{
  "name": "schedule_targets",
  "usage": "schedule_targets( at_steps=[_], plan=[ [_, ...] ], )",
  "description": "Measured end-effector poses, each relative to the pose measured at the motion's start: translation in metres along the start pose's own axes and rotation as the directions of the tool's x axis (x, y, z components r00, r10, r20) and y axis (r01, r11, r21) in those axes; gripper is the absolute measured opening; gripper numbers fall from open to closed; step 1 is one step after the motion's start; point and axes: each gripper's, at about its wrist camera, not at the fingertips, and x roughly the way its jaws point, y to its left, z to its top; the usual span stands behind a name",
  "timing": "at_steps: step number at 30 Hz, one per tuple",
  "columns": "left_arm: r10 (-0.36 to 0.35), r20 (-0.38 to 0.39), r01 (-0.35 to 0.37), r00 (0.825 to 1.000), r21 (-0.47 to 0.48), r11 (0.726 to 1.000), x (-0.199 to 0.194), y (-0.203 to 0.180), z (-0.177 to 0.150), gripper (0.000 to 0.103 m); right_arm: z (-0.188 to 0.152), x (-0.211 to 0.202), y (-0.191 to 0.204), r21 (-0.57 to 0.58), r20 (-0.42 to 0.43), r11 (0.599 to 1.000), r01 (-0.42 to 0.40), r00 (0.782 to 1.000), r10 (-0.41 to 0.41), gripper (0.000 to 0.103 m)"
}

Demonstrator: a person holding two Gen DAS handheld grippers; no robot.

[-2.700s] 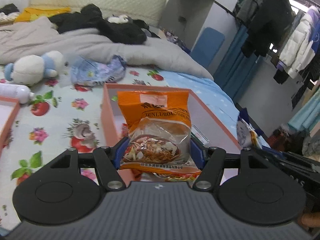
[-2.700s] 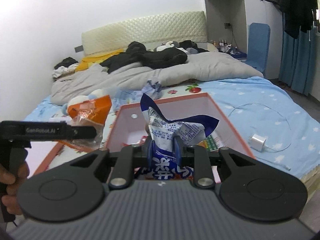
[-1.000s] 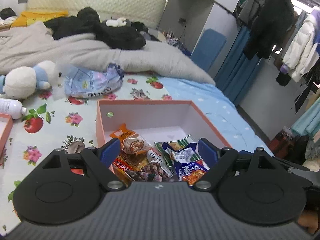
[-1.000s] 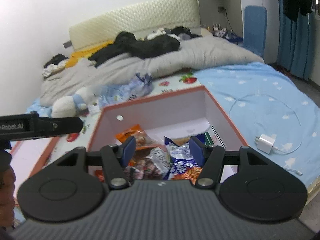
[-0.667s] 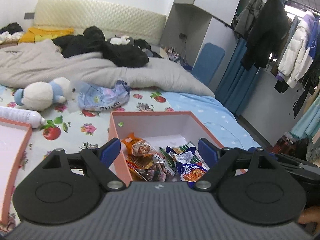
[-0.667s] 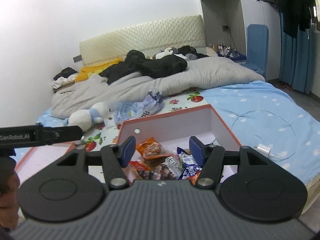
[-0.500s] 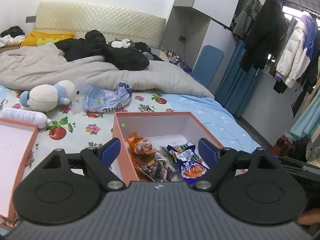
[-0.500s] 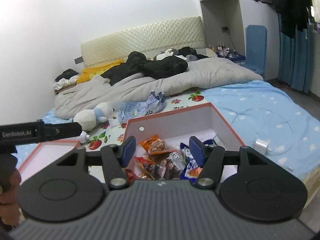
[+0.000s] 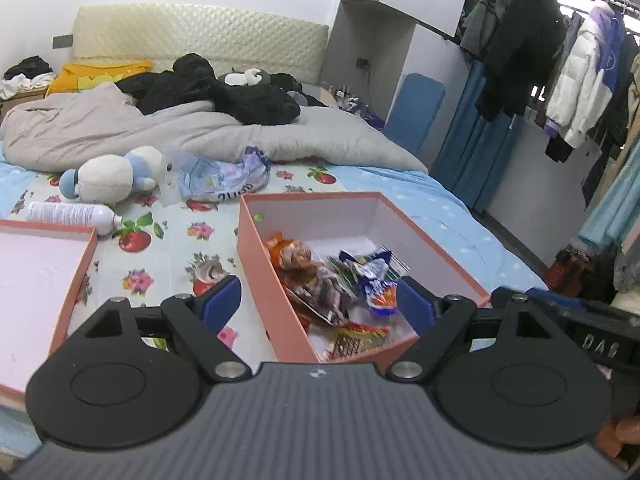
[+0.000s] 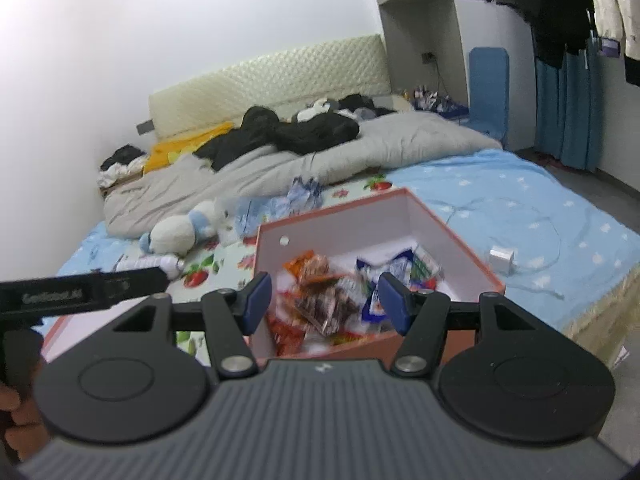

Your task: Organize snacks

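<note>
Salmon-pink cardboard forms the open box [image 9: 264, 256] that sits on a flowered sheet [image 9: 168, 236] on the bed, its white inside holding a loose heap of snack packets [image 9: 320, 280]: an orange one [image 9: 286, 250] toward the far left corner, a blue and white one [image 9: 376, 280] to its right, and dark and red wrappers nearer the front wall. The left gripper [image 9: 318, 304] hangs above the box's near edge with its blue pads spread wide and nothing between them. The right gripper [image 10: 324, 300], seen from its own camera over the same box [image 10: 460, 252], has its jaws parted less widely and likewise empty, the packets [image 10: 328, 300] lying below the gap. A second pink tray or lid [image 9: 36, 280] rests on the sheet to the left of the box, apart from it. Beyond it lie a white spray bottle [image 9: 72, 214] on its side, a white and blue plush toy [image 9: 112, 174] and a crumpled plastic bag [image 9: 224, 174]. A grey duvet [image 9: 120, 132] with black clothes [image 9: 240, 96] heaped on it covers the head of the bed below a cream quilted headboard [image 9: 200, 40]. On the plain blue sheet to the right of the box, a white charger [image 10: 502, 258] lies with its cable looped. Coats [image 9: 560, 64] hang on a rail at the right.
</note>
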Motion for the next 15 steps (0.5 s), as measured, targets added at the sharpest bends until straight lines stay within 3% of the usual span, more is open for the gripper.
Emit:
schedule_targets(
  at_steps=[15],
  plan=[
    [0.011, 0.004, -0.011, 1.000, 0.011, 1.000, -0.035, -0.005, -0.017, 0.088, -0.020, -0.016, 0.005, -0.007, -0.013, 0.999, 0.033, 0.999, -0.033, 0.061]
  ],
)
